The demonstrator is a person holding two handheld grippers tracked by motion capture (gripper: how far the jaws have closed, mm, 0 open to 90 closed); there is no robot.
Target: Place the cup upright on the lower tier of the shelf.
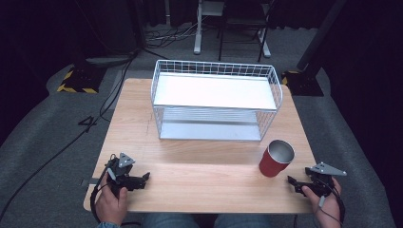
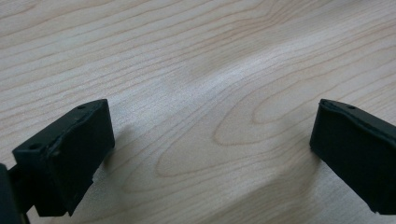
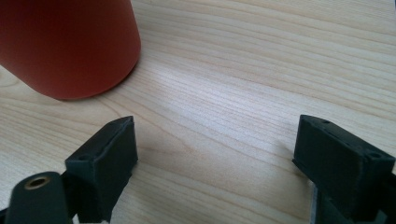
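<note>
Wooden table [image 1: 199, 183] bears red cup [image 1: 276, 158], its base cut off above right gripper [image 3: 215, 154].

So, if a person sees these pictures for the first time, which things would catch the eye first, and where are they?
Probably the white wire basket, a two-level rack standing at the far middle of the wooden table. Next the red cup, upright with a shiny metal inside, near the right front. The left tool and the right tool rest at the near corners, both with jaws open and holding nothing.
</note>
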